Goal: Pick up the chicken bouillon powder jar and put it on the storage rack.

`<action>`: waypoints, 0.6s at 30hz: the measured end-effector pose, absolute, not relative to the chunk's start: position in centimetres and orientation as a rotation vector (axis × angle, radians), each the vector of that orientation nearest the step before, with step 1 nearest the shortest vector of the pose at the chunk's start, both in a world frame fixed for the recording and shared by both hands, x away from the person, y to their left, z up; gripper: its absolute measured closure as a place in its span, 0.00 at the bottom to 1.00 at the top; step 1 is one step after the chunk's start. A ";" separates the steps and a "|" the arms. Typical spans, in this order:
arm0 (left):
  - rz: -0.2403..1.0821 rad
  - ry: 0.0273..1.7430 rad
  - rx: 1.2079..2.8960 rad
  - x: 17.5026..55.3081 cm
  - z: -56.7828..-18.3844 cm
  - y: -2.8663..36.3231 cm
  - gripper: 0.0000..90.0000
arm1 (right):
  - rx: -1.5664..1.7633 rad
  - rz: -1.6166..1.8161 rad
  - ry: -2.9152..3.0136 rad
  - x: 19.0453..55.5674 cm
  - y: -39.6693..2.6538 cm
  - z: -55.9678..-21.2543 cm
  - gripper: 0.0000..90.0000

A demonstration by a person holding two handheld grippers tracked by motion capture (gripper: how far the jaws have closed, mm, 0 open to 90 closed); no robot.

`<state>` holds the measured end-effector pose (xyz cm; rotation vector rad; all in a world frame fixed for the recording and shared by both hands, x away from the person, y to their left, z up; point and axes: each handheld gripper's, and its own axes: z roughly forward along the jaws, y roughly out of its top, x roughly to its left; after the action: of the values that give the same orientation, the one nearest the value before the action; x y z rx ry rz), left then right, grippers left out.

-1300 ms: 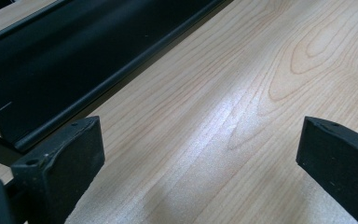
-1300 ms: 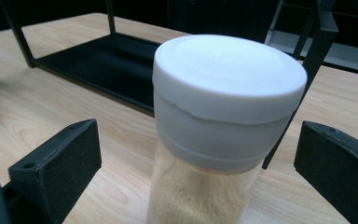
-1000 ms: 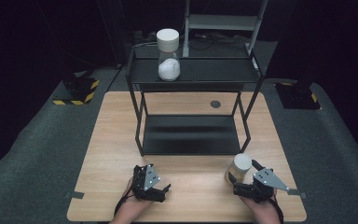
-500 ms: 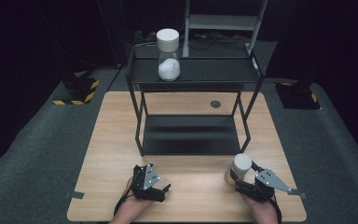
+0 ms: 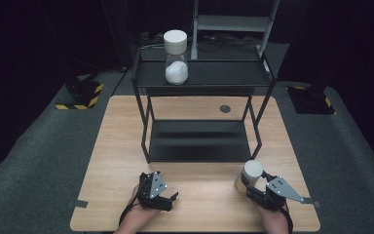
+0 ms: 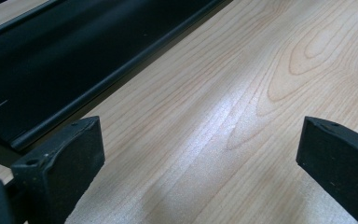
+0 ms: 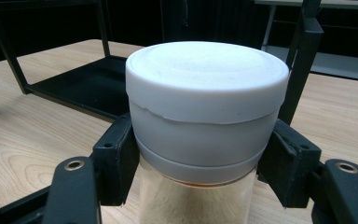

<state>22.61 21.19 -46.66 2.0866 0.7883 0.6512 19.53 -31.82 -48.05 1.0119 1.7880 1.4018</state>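
Observation:
A jar with a white lid point(image 5: 251, 170) stands on the wooden table point(image 5: 199, 180) at the front right, just off the rack's corner leg. My right gripper point(image 5: 250, 183) has just been closing its jaws on it. In the right gripper view both pads point(image 7: 117, 156) press the jar point(image 7: 204, 107) just under the lid, with my right gripper point(image 7: 200, 161) level with the table. My left gripper point(image 5: 169, 201) rests at the front left, open. Its jaws point(image 6: 198, 158) stand wide over bare wood.
A black two-tier metal rack point(image 5: 199, 141) stands mid-table. On its top shelf point(image 5: 229, 74) sits a second jar with a white lid point(image 5: 176, 56), holding white powder. A small dark disc point(image 5: 225, 108) lies on the table behind the rack. Dark floor surrounds the table.
The right gripper's jaws have drawn in around the jar, which stays where it was. The left gripper has not moved.

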 end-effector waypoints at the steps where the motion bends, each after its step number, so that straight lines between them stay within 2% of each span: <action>1: 0.651 0.788 2.086 22.6 -46.7 21.2 0.01 | 1.012 1.403 1.786 19.5 -31.8 -48.1 0.38; 18: 0.661 0.773 2.101 22.6 -46.6 21.1 0.01 | 1.014 1.407 1.777 19.6 -31.6 -47.4 0.39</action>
<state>22.55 21.05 -46.59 2.1009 0.7732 0.6610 19.63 -31.64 -47.41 1.0145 1.7769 1.4075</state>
